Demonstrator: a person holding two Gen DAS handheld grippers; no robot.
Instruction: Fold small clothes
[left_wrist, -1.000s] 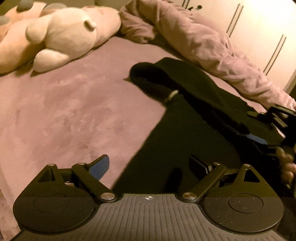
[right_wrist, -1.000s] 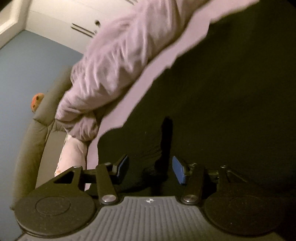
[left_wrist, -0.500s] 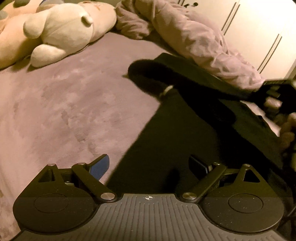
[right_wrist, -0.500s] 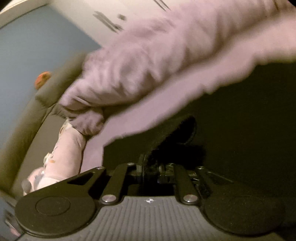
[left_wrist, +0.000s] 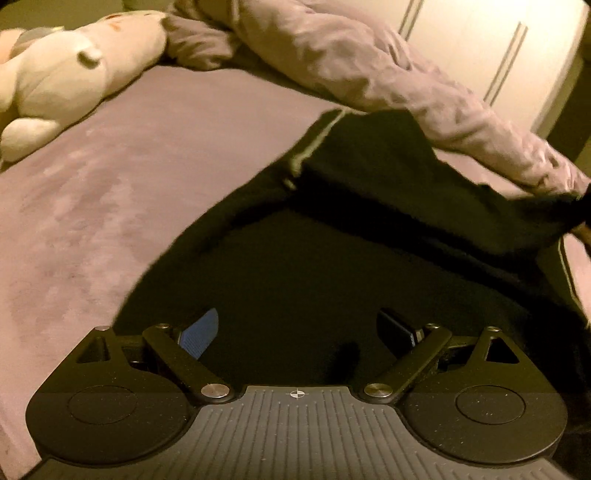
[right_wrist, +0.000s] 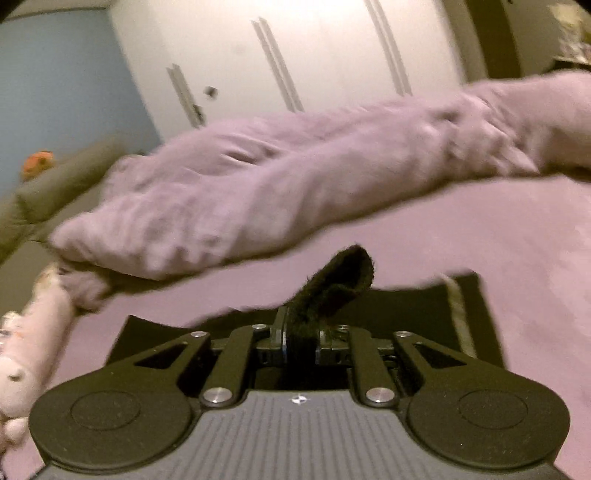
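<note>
A black garment lies spread on the purple bed. Its far right part is pulled up off the bed, and a pale seam shows along the edge. My left gripper hangs open just above the flat near part, with nothing pinched between its fingers. In the right wrist view my right gripper has a tuft of the black garment pressed between its pads. Its jaws are opening slightly around the cloth. The rest of the garment lies below and behind it.
A rumpled purple duvet lies along the far side of the bed, right behind the garment. A pale plush toy rests at the far left. White wardrobe doors stand beyond the bed.
My right gripper closed on the garment's edge and lifted it up off the bed. My left gripper slid right, further over the black cloth, still open.
</note>
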